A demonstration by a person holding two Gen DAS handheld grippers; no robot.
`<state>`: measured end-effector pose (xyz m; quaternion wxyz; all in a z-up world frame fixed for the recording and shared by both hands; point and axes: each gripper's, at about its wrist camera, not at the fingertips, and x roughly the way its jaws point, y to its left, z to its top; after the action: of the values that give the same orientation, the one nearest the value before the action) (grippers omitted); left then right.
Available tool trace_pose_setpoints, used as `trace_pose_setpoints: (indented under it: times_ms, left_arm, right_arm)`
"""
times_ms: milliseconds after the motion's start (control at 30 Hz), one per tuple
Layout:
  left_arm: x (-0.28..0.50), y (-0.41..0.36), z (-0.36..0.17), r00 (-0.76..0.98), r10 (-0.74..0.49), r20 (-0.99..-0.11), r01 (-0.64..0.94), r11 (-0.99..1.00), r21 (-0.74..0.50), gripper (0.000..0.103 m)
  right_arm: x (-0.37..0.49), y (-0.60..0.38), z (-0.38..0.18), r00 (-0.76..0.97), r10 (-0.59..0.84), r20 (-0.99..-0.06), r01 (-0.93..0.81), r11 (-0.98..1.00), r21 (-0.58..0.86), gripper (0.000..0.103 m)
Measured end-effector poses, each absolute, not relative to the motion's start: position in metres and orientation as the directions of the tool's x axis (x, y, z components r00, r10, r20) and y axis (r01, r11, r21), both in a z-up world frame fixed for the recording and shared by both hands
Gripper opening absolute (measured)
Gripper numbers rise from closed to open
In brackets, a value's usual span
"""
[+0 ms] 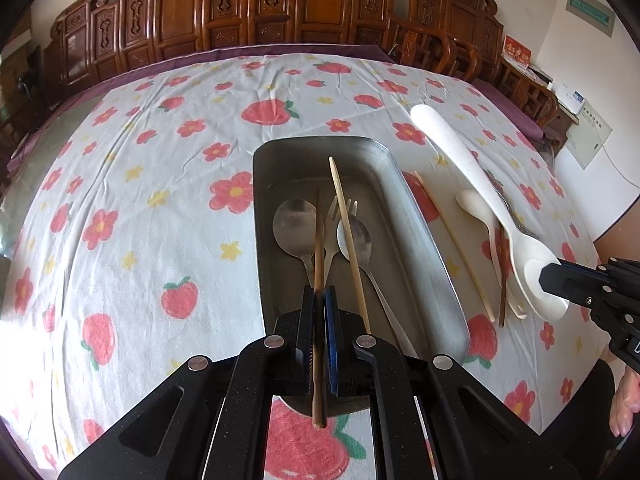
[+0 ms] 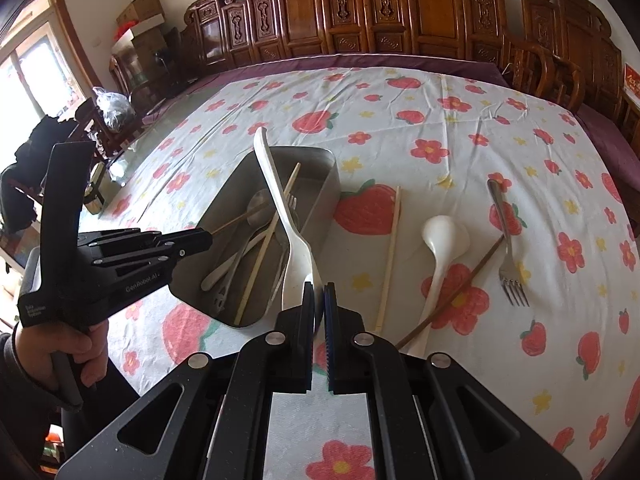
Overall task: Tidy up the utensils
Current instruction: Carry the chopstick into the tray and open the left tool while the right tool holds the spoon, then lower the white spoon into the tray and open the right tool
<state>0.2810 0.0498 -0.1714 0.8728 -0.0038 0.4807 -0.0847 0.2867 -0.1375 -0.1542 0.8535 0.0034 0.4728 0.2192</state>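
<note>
Holding: my left tongs (image 1: pixel 319 300) are clamping a dark chopstick (image 1: pixel 319 240) over the metal tray (image 1: pixel 420 216), frame centre.
Right tongs (image 2: pixel 319 300): pinching shut on the white spatula (image 2: pixel 280 188), centre frame.
Risk: I'm judging the thin stick may be pivoting, missing the tray.
Surface: worktop's strawberry cloth (image 2: pixel 440 128) is wrinkling; carved wooden furniture (image 2: pixel 360 20) across the top.

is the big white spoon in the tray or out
Out. The big white spoon is lifted clear of the metal tray, its bowl clamped in the right tool, handle slanting above the tray.
</note>
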Motion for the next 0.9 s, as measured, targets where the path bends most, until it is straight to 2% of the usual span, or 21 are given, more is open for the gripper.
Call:
trace_pose_setpoints:
  times_ms: [100, 167, 233, 367, 767, 900]
  left_arm:
    - [0.276, 0.054, -0.164, 0.539, -0.151, -0.829, 0.142, 0.986, -0.087, 0.006]
    - [0.270, 0.059, -0.157, 0.554, -0.151, -0.819, 0.138, 0.986, -0.089, 0.020]
    - [0.265, 0.065, -0.149, 0.574, -0.157, -0.804, 0.139, 0.986, -0.093, 0.026]
    - [0.254, 0.078, -0.136, 0.611, -0.147, -0.778, 0.134, 0.988, -0.080, 0.026]
    - [0.245, 0.103, -0.124, 0.648, -0.130, -0.750, 0.116, 0.991, -0.071, 0.028]
    - [0.246, 0.109, -0.125, 0.649, -0.122, -0.751, 0.106, 0.992, -0.070, 0.029]
  right_arm:
    - [0.290, -0.129, -0.156, 0.455, 0.380, -0.806, -0.368, 0.904, 0.219, 0.006]
    - [0.294, -0.123, -0.159, 0.448, 0.383, -0.808, -0.361, 0.904, 0.229, 0.006]
    - [0.298, -0.118, -0.162, 0.440, 0.389, -0.809, -0.346, 0.905, 0.247, 0.006]
    - [0.307, -0.105, -0.169, 0.419, 0.412, -0.809, -0.309, 0.903, 0.299, 0.006]
    - [0.319, -0.077, -0.176, 0.423, 0.385, -0.820, -0.262, 0.919, 0.295, 0.006]
    - [0.318, -0.075, -0.173, 0.435, 0.394, -0.810, -0.258, 0.916, 0.307, 0.013]
